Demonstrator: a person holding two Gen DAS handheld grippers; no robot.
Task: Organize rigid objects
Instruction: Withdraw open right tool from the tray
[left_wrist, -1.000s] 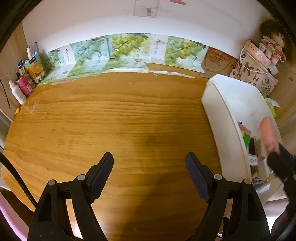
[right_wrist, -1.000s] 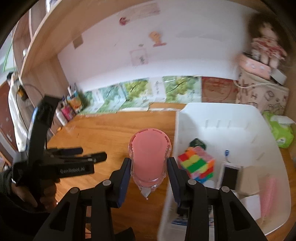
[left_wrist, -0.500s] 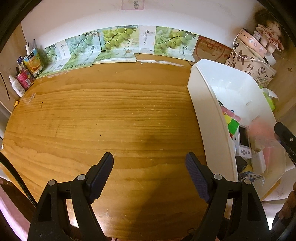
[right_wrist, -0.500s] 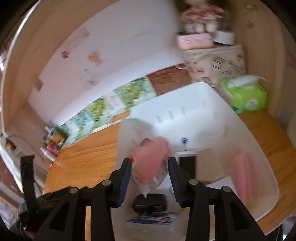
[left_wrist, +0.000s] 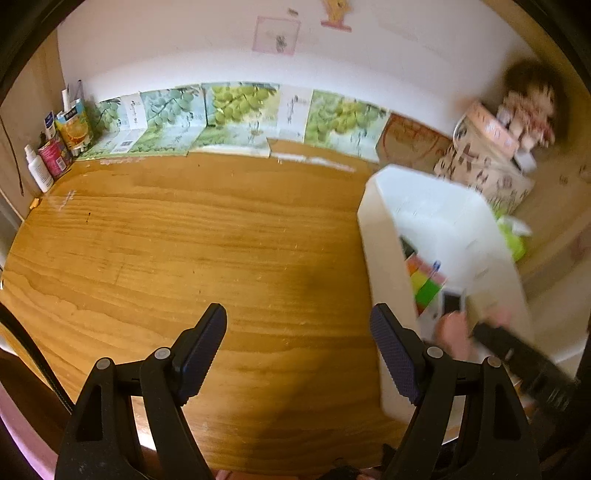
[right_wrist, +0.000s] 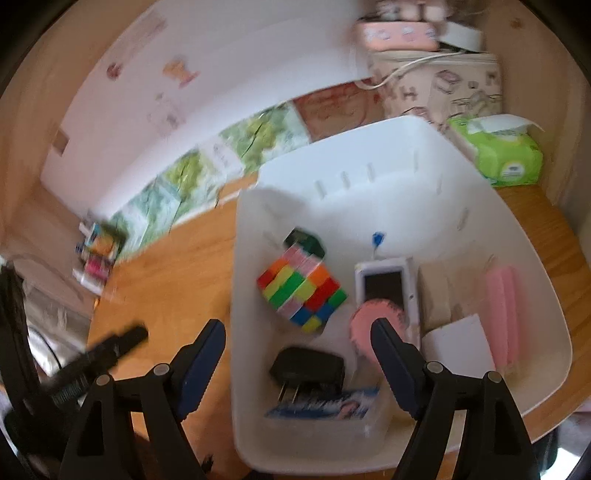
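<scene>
A white bin (right_wrist: 424, 173) stands on the wooden table (left_wrist: 184, 258). In it lie a colour cube (right_wrist: 301, 288), a black plug (right_wrist: 308, 369), a white handheld device (right_wrist: 386, 284), a pink stick (right_wrist: 502, 310) and the pink round dispenser (right_wrist: 369, 325). My right gripper (right_wrist: 297, 362) is open over the bin's near end, with the pink dispenser lying free beside its right finger. My left gripper (left_wrist: 297, 354) is open and empty above bare table, left of the bin (left_wrist: 380, 236). The right gripper's arm shows blurred in the left wrist view (left_wrist: 517, 354).
Grape-print boxes (left_wrist: 236, 107) line the back wall. Bottles and cartons (left_wrist: 55, 147) stand at the far left corner. A patterned bag (right_wrist: 439, 81) with a doll and a green tissue pack (right_wrist: 502, 155) sit behind the bin.
My right gripper has moved over the bin, opened and let go of the pink dispenser, which now lies in the bin. My left gripper stayed open over the table.
</scene>
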